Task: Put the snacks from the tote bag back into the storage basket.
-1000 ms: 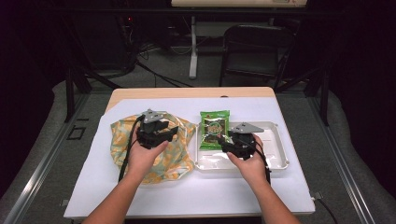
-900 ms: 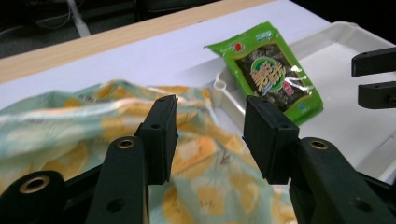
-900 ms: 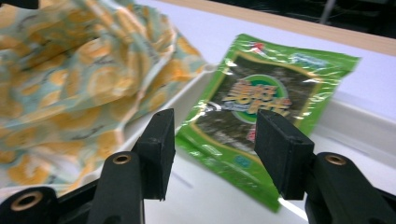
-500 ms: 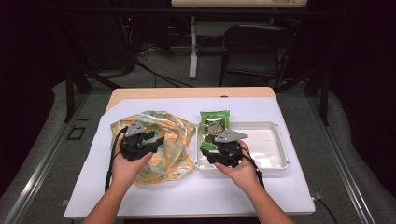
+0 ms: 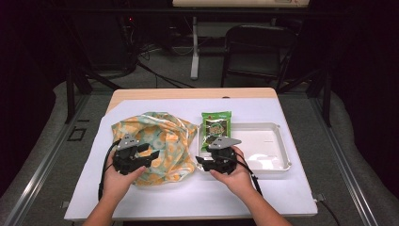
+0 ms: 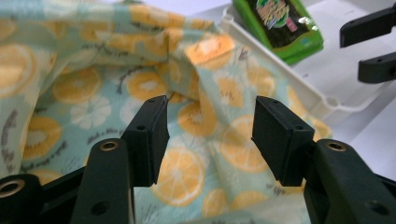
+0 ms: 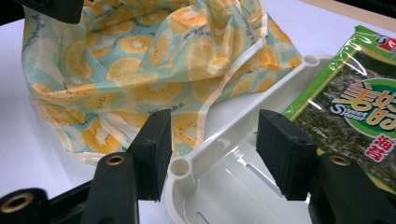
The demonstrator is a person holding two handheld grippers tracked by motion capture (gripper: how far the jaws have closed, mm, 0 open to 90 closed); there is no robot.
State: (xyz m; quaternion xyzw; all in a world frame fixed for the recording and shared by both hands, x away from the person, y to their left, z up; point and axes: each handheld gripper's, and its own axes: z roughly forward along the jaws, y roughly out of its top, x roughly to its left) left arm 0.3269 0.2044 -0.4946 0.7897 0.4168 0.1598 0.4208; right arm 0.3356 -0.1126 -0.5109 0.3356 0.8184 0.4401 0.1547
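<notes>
A crumpled bag printed with orange slices lies on the white sheet at the left. My left gripper hovers over its near part, open, with the cloth showing between the jaws. A white tray sits to the right of the bag. A green seaweed snack pack rests over the tray's far-left corner. My right gripper is open above the tray's near-left corner, pointing toward the bag. The snack pack lies to its right.
A white sheet covers most of the wooden table. A dark chair and stand legs are on the floor beyond the table. The right gripper's jaws appear at the upper right of the left gripper view.
Both hands have drawn back toward the table's near edge. The left gripper moved left and nearer over the bag; the right gripper left the tray's middle for its near-left corner.
</notes>
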